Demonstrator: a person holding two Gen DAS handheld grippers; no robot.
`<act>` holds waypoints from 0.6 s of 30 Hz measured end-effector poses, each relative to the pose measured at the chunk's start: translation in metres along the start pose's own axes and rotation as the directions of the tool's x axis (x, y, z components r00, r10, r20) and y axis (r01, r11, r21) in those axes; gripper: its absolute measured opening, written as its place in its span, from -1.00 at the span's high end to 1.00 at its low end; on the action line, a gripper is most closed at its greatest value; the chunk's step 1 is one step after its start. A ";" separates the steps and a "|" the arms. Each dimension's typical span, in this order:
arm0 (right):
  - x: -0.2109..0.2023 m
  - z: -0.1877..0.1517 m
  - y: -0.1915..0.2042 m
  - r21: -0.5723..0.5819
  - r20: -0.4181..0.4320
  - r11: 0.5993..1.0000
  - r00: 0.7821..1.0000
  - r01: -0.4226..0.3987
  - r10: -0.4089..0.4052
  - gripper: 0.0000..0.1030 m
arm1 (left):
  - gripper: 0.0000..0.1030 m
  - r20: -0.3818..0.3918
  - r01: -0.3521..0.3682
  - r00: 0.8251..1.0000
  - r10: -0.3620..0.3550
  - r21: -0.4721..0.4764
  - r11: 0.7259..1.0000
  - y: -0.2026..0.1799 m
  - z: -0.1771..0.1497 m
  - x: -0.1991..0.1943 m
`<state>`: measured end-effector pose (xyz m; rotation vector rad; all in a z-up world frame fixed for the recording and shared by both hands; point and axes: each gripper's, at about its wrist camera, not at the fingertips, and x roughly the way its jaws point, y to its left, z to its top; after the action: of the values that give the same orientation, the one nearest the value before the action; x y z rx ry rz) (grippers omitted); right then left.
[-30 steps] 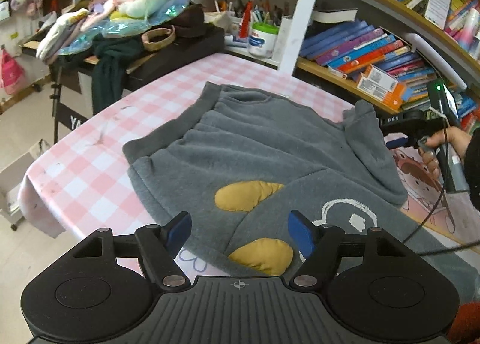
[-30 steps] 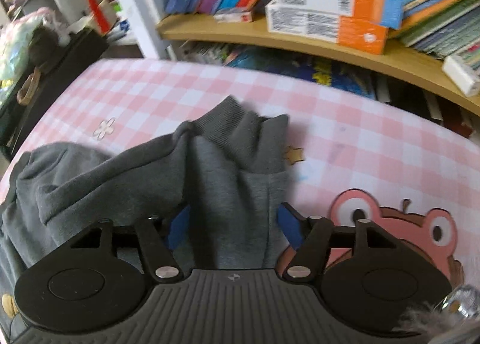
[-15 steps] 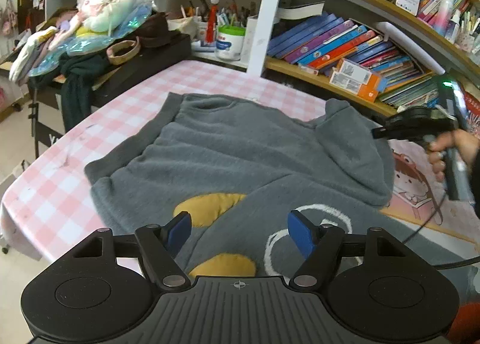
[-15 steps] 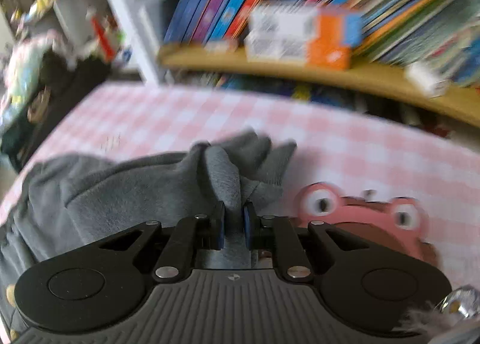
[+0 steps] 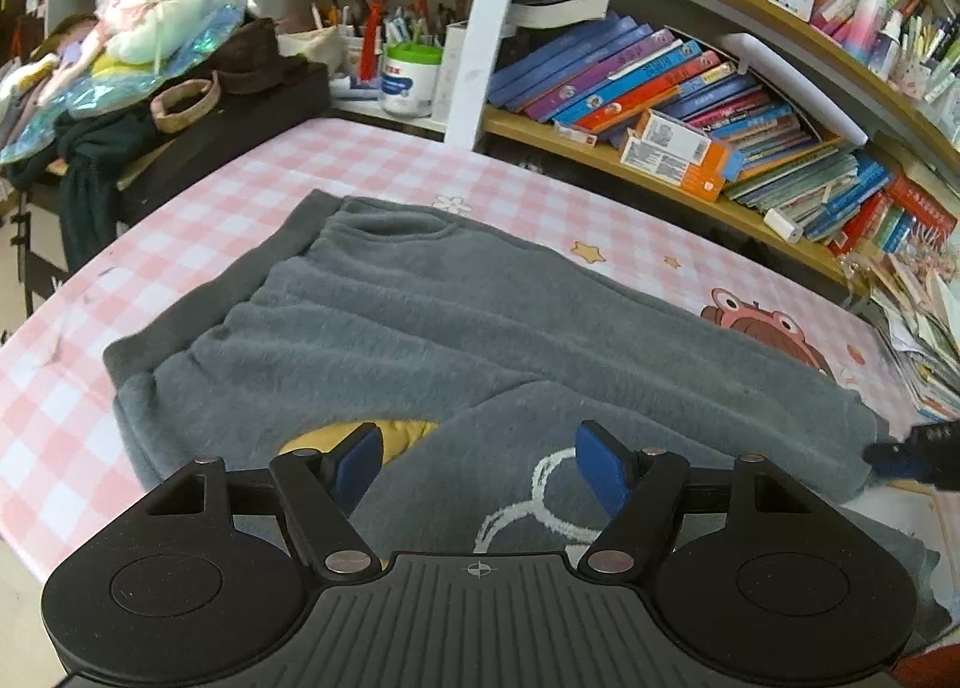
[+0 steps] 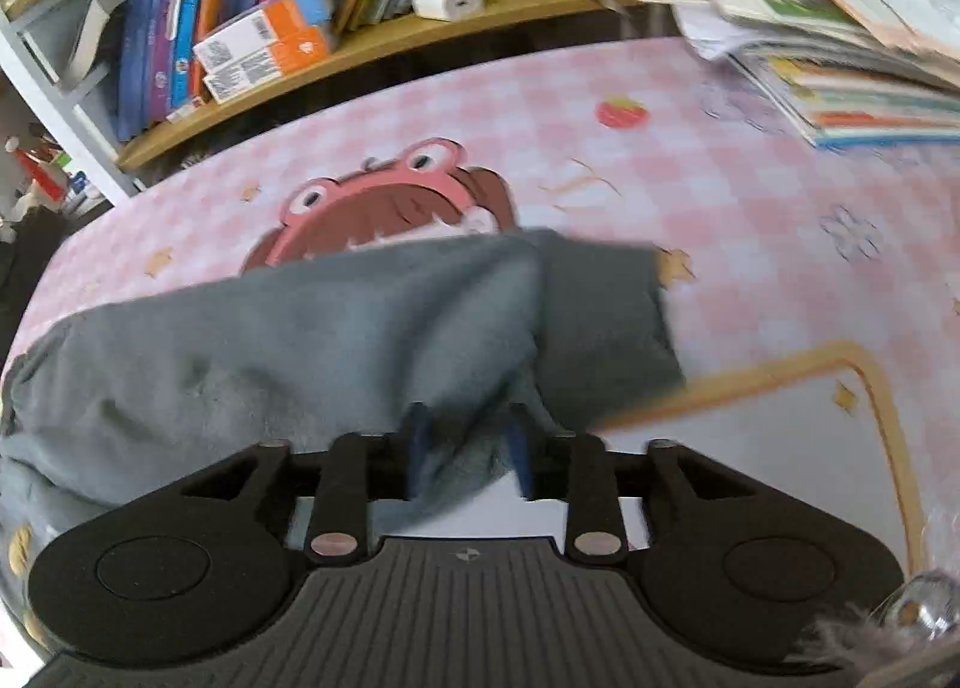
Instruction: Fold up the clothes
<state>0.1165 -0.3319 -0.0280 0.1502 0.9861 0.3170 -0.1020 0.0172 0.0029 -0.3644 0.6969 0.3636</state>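
Sleeve drawn out, ready for the fold

Broadly, the surface (image 5: 384,165) under its pink checked cloth carries everything, with a bookshelf (image 5: 660,172) running along its far side. Spread across most of it lies the gray sweatshirt (image 5: 420,316), front upward, its hem band toward the far left corner (yellow patches and a white printed outline show near the camera). Laid flat like this, the body gives a base to fold onto.

One sleeve (image 6: 336,316) stretches out to the right over the frog cartoon, its darker cuff (image 6: 606,310) lying on the cloth. It looks pulled straight so it can be swung across the body in one piece.

The right gripper (image 6: 468,448) has its blue pads partly apart with sleeve fabric between them; motion blur hides whether they pinch it, so I cannot tell if the grip is on or loosening.

The left gripper (image 5: 480,466) hovers over the chest print, spread wide and holding nothing, probably placed to pin the body when the sleeve is carried over.
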 end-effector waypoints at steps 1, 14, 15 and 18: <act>-0.005 -0.001 -0.002 0.001 0.010 1.000 1.000 0.001 -0.001 0.38 | -0.40 0.003 0.000 1.000 0.000 0.007 1.000 -0.001 0.002 0.001; 0.020 0.037 0.032 -0.215 0.003 0.973 0.997 -0.078 0.081 0.48 | -0.40 0.007 -0.007 1.000 0.007 0.034 0.999 -0.004 0.013 0.005; 0.032 0.039 0.034 -0.218 -0.022 0.973 0.998 -0.069 0.066 0.53 | -0.40 0.010 -0.012 1.000 0.012 0.033 0.999 -0.003 0.014 0.004; 0.063 0.062 0.025 -0.190 -0.008 0.982 1.000 -0.001 0.000 0.74 | -0.40 0.015 -0.023 1.000 0.022 0.024 0.999 0.004 0.016 0.000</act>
<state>0.1956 -0.2860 -0.0372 -0.0250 0.9579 0.4106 -0.0946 0.0281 0.0132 -0.3307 0.6904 0.3785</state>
